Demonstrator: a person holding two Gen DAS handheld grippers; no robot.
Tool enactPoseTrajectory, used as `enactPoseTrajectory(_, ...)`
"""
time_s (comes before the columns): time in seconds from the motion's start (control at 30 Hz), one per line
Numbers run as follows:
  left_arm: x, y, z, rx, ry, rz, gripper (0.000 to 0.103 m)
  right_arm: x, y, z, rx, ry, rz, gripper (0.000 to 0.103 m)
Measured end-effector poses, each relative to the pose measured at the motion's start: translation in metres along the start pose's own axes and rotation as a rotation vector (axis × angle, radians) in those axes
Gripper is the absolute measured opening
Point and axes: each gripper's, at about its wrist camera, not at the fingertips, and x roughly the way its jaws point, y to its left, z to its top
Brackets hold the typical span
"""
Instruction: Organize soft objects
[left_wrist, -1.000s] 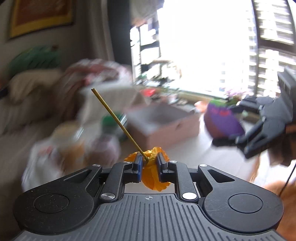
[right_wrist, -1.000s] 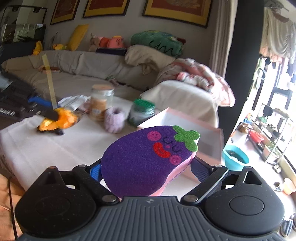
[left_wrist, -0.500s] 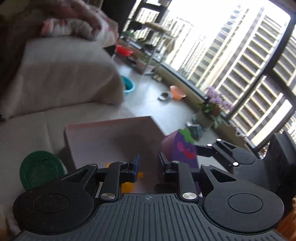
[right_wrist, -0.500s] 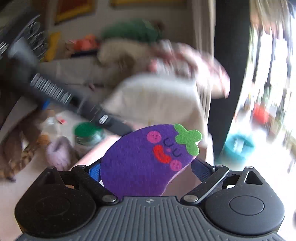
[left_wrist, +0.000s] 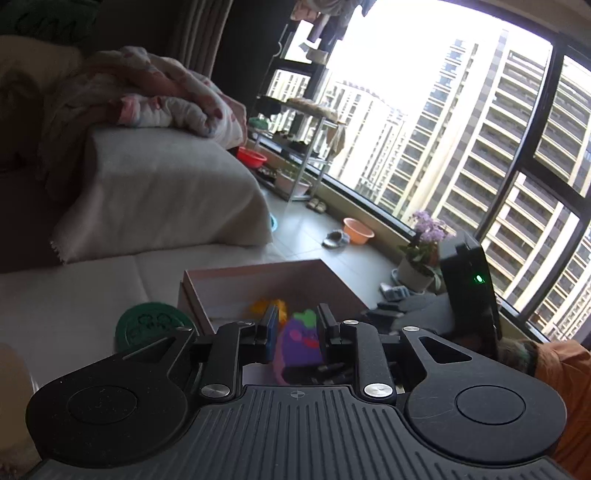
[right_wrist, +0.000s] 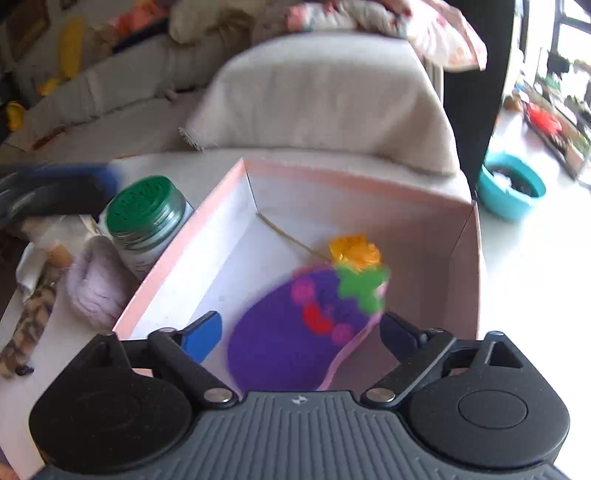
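A pink cardboard box (right_wrist: 369, 184) with a white inside stands on the white table. In it lie an orange fabric flower on a thin stick (right_wrist: 354, 253) and a purple eggplant-shaped sponge (right_wrist: 295, 332), blurred, between my right gripper's spread fingers and not clamped. My right gripper (right_wrist: 299, 330) is open just over the box's near end. In the left wrist view the box (left_wrist: 258, 275), flower (left_wrist: 267, 306) and sponge (left_wrist: 299, 343) show past my left gripper (left_wrist: 295, 325), which is open and empty, above the box's near edge.
A jar with a green lid (right_wrist: 147, 218) and a fuzzy lilac roll (right_wrist: 96, 284) stand left of the box. A striped cloth (right_wrist: 29, 325) lies at the table's left edge. A sofa with blankets (right_wrist: 325, 96) is behind. A teal bowl (right_wrist: 511, 188) sits on the floor.
My left gripper carried the flower over the box, let it go and opened. My right gripper brought the sponge over the box, opened, and the sponge dropped in.
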Motion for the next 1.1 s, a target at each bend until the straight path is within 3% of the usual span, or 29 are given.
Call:
enactPoseTrajectory(0.1,-0.009,0.0,-0.018,0.005,0.014,0.01,0.024,-0.012,0.012,-0.003,-0.038,-0.074,-0.005,0.092)
enactPoseTrajectory(0.23,-0.038,0.012,-0.04,-0.036,-0.026,0.031,0.024,-0.038,0.014,-0.013,0.021,-0.227,-0.029,0.092)
enactPoseTrajectory(0.37,-0.086,0.03,-0.062,-0.052,-0.059,0.132,0.024,-0.071,0.02,-0.022,0.012,-0.407,-0.103,0.092)
enactPoseTrajectory(0.57,-0.174,0.062,-0.108,-0.089,-0.075,0.385,0.024,-0.082,0.078,-0.045,-0.191,-0.379,-0.042,0.092)
enactPoseTrajectory(0.7,-0.217,0.085,-0.143,-0.225,-0.102,0.471,0.024,-0.062,0.135,-0.069,-0.296,-0.291,0.125,0.092)
enactPoseTrajectory(0.83,-0.236,0.099,-0.153,-0.351,-0.157,0.453,0.024,-0.038,0.206,-0.087,-0.4,-0.19,0.299,0.092)
enactPoseTrajectory(0.93,-0.22,0.096,-0.147,-0.382,-0.133,0.404,0.024,-0.028,0.243,-0.091,-0.413,-0.144,0.371,0.092)
enactPoseTrajectory(1.0,-0.204,0.089,-0.145,-0.376,-0.111,0.379,0.024,-0.027,0.258,-0.097,-0.469,-0.151,0.358,0.092)
enactPoseTrajectory(1.1,-0.178,0.084,-0.137,-0.353,-0.087,0.412,0.024,-0.028,0.264,-0.112,-0.554,-0.187,0.26,0.092)
